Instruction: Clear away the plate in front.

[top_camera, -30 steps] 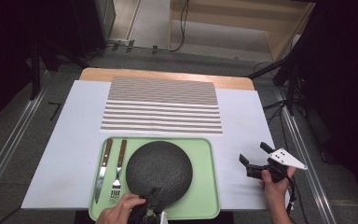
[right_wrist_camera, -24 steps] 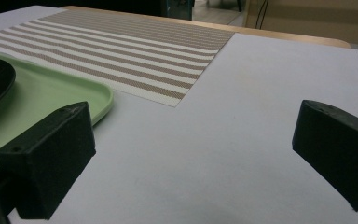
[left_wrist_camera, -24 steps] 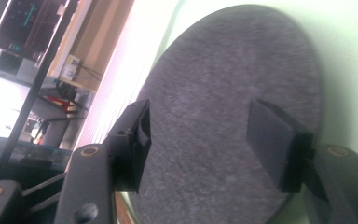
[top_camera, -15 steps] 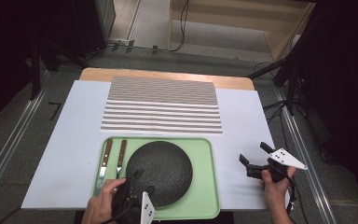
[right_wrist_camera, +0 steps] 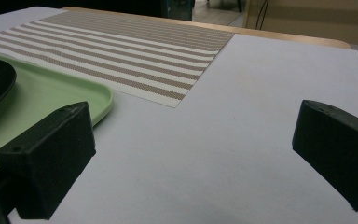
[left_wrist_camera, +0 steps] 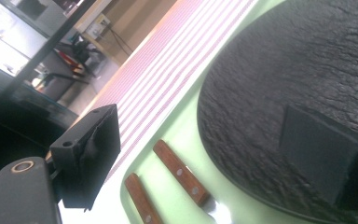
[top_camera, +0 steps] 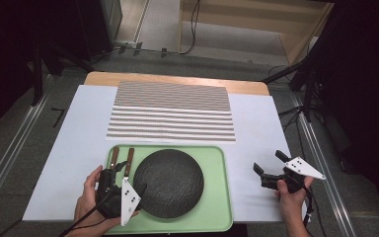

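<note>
Left gripper (top_camera: 128, 177), jaws wide, hovers at the black slate plate's (top_camera: 170, 182) left rim on the green tray (top_camera: 217, 197). Best to straddle that rim squarely. Right gripper (top_camera: 269, 170), jaws wide, waits right of the tray.

My tabletop (top_camera: 177, 79), mostly covered in white.

A white sheet (top_camera: 74, 148) covers nearly all my wooden tabletop; on it I see a striped placemat (top_camera: 171, 111) at the far middle and a green tray (top_camera: 217, 197) at the near edge.
</note>
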`<state>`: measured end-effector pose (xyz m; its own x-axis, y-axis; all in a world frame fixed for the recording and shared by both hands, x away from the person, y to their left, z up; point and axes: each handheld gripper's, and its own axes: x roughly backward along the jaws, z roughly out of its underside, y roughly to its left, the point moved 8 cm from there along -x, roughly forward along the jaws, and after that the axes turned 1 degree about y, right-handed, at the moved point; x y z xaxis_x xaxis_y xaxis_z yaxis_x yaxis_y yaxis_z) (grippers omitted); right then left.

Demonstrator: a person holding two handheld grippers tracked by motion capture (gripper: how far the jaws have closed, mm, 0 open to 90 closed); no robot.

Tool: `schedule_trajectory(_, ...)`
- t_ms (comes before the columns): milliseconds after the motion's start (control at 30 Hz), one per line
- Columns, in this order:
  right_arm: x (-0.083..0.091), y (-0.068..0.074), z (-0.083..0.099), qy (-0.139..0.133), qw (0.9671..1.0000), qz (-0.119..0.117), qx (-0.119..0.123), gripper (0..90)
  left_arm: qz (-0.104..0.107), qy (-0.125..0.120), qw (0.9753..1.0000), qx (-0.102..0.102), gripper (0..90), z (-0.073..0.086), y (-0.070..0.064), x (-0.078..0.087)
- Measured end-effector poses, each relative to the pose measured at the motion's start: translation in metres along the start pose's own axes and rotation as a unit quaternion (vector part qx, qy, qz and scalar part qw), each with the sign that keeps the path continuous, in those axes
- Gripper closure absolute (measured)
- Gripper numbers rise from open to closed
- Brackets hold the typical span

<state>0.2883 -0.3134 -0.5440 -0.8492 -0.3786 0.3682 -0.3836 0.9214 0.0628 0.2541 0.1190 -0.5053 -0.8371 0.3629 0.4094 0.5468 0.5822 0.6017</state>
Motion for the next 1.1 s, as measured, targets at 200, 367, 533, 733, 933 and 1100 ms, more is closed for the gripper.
schedule_trajectory(200, 0.0, 0.0, 0.0, 0.0, 1.0, -0.001, 0.0, 0.0, -0.006, -0.01, 0.9994, 0.034, 6.8, 0.008, 0.017, -0.001)
schedule_trajectory(367, 0.0, 0.0, 0.0, 0.0, 1.0, -0.001, 0.0, 0.0, -0.005, -0.015, 0.9981, 0.06, 0.0, 0.013, 0.029, -0.001)
schedule_trajectory(533, 0.0, 0.0, 0.0, 0.0, 1.0, -0.001, 0.0, 0.0, -0.01, -0.02, 0.9957, 0.09, 0.0, 0.022, 0.043, -0.003)
schedule_trajectory(733, 0.0, 0.0, 0.0, 0.0, 1.0, -0.001, 0.001, 0.0, -0.013, -0.017, 0.9913, 0.13, 0.0, 0.036, 0.062, -0.009)
schedule_trajectory(933, -0.001, 0.0, 0.0, 0.001, 1.0, 0.0, 0.001, 0.0, -0.007, -0.024, 0.9845, 0.174, 0.0, 0.046, 0.078, -0.012)
schedule_trajectory(1100, -0.001, 0.001, 0.0, 0.001, 1.0, 0.0, 0.002, 0.0, 0.002, -0.027, 0.978, 0.207, 0.0, 0.057, 0.089, -0.016)
